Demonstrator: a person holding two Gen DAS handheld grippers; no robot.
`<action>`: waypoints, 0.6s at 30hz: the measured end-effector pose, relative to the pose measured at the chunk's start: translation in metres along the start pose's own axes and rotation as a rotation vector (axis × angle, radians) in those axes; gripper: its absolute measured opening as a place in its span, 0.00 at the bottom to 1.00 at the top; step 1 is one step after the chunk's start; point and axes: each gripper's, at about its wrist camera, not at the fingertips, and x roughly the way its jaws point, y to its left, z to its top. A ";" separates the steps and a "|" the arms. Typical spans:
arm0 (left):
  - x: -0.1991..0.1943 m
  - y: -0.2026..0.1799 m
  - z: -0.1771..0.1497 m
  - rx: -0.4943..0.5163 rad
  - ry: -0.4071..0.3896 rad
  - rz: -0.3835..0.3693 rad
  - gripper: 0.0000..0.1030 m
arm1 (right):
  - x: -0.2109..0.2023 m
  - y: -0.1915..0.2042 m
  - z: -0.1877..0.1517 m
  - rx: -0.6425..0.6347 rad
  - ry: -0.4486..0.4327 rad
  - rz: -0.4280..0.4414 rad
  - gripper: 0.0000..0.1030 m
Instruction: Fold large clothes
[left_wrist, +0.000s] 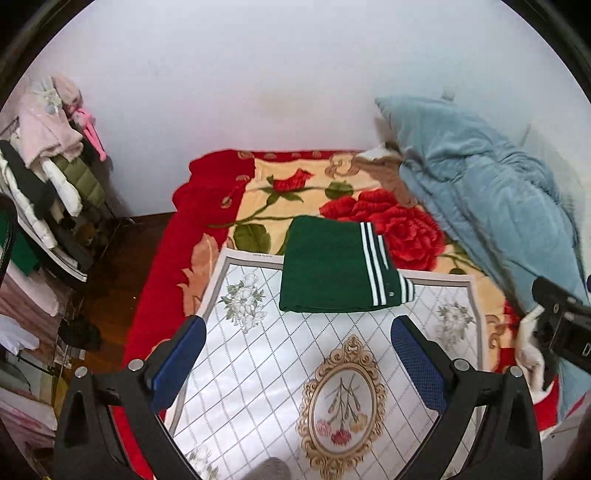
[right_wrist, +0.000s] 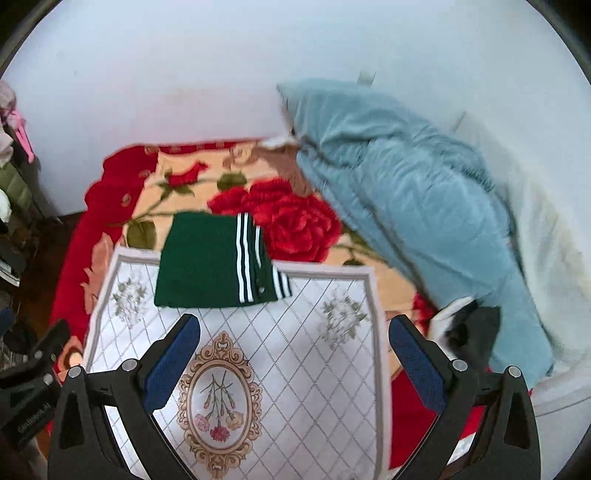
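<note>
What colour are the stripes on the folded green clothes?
White stripes on the dark green garment; the right wrist view shows them best.

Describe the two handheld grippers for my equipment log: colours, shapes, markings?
The left gripper and right gripper match: black angular frames with silver round bolts, and two fingers faced with blue textured pads. The left one's black body, seen from the right wrist, bears small white lettering, too blurred to read.
</note>
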 end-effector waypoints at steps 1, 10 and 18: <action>-0.013 -0.001 -0.001 -0.002 -0.008 0.000 0.99 | -0.014 -0.002 0.000 -0.001 -0.010 0.001 1.00; -0.105 -0.004 -0.004 -0.028 -0.043 0.026 0.99 | -0.144 -0.028 -0.014 -0.004 -0.111 0.020 1.00; -0.142 -0.004 -0.001 -0.061 -0.024 0.033 0.99 | -0.202 -0.039 -0.015 -0.017 -0.112 0.044 1.00</action>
